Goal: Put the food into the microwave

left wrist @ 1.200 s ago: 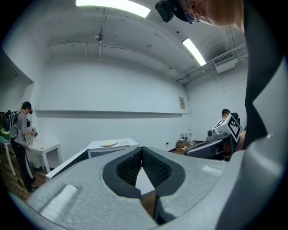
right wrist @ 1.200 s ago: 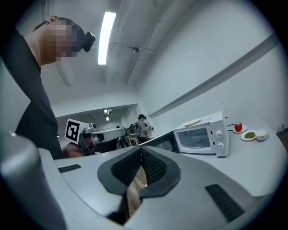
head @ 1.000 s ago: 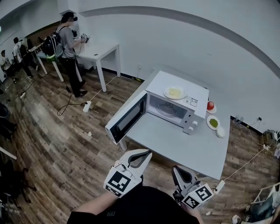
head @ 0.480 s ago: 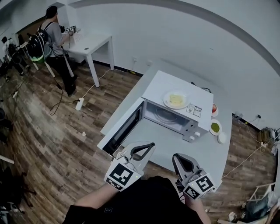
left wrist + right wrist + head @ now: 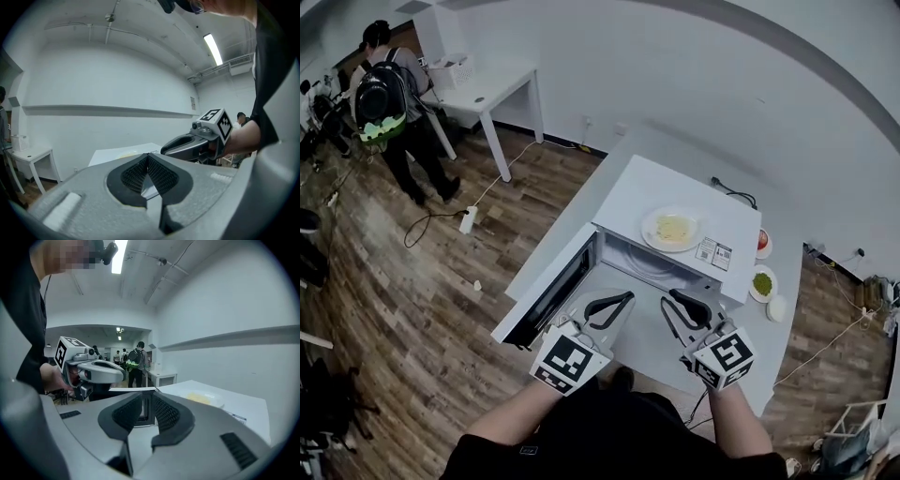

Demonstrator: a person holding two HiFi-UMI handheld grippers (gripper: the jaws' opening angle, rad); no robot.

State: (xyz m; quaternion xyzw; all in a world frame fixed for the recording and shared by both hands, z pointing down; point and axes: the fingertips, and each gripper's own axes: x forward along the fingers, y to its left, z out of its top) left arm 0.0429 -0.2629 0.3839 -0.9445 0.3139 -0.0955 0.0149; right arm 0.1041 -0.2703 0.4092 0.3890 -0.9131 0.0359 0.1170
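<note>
A white microwave [image 5: 712,239] stands on a pale table [image 5: 769,366] with its door [image 5: 546,292] swung open to the left. On its top lies a white plate of yellow food [image 5: 673,228], also seen as the plate [image 5: 202,398] in the right gripper view. Both grippers hover side by side in front of the open cavity, apart from the plate. My left gripper [image 5: 622,300] [image 5: 148,155] is shut with nothing in it. My right gripper [image 5: 682,302] [image 5: 148,400] has just been opening its jaws; a narrow gap shows between the pads and nothing is in it.
Right of the microwave sit a red dish [image 5: 763,241], a green dish [image 5: 760,282] and a small white bowl [image 5: 776,307]. A second white table [image 5: 492,89] and a person with a backpack [image 5: 384,94] are at the far left. A power strip [image 5: 469,220] and cables lie on the wood floor.
The view has closed in on the microwave. Both grippers have moved forward from the table's near edge to the open cavity. The right jaws have parted; the left stay together.
</note>
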